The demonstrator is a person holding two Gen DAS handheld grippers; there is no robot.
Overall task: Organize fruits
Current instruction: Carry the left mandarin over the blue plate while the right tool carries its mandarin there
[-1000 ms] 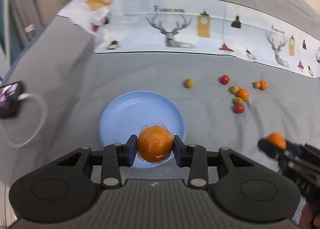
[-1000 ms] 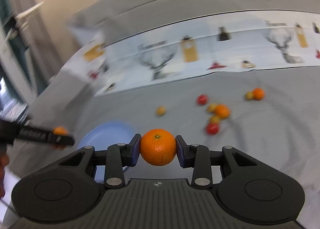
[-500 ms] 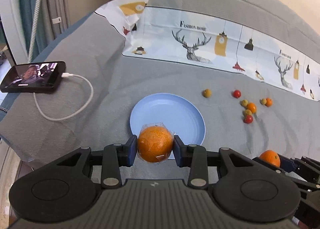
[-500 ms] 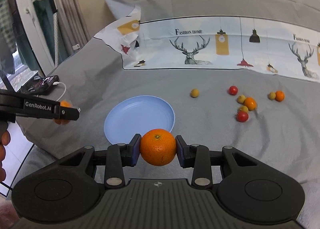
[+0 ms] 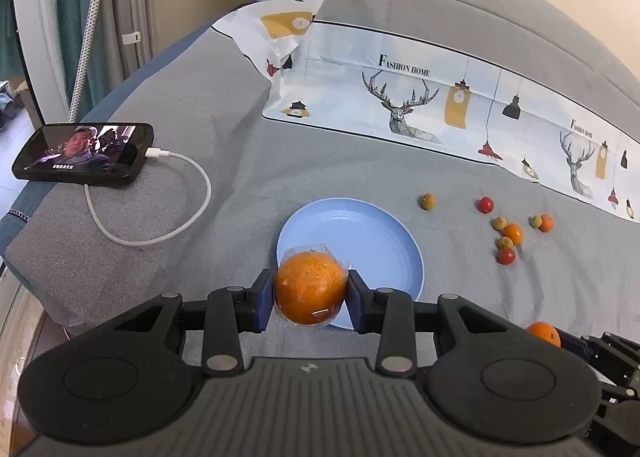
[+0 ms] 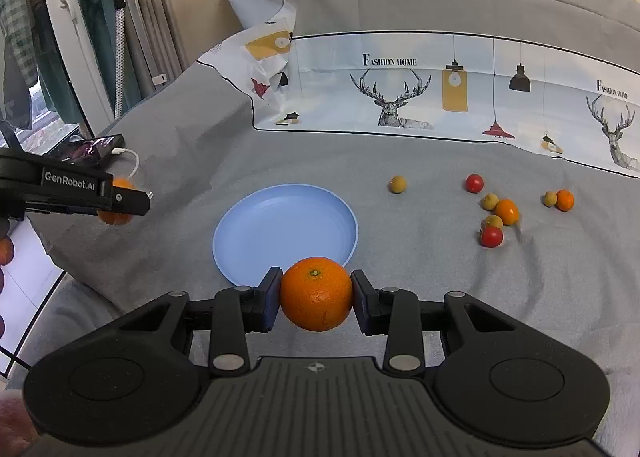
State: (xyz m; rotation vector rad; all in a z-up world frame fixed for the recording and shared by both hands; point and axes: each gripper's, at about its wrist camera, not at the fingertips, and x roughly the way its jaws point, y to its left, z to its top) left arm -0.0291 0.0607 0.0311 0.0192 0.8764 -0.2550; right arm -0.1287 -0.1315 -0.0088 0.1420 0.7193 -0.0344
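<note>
My left gripper (image 5: 311,293) is shut on an orange wrapped in clear film (image 5: 310,283), held above the near rim of a light blue plate (image 5: 360,233). My right gripper (image 6: 316,297) is shut on a bare orange (image 6: 316,293), near the plate's (image 6: 280,217) front edge. Each gripper shows in the other's view: the left one (image 6: 120,197) at far left, the right one's orange (image 5: 543,333) at lower right. Small fruits lie scattered right of the plate: red ones (image 6: 475,182) (image 6: 491,236), small oranges (image 6: 507,211) (image 6: 565,199), and yellowish ones (image 6: 397,184).
All lies on a grey cloth (image 5: 224,161). A phone (image 5: 84,155) with a white cable (image 5: 176,217) lies at the left edge. A printed sheet with deer (image 5: 408,105) runs along the back. A curtain and rack (image 6: 100,37) stand at far left.
Both grippers have pulled back and up from the plate, each still gripping its orange. The view has steadied and widened, and the phone has come into view.
</note>
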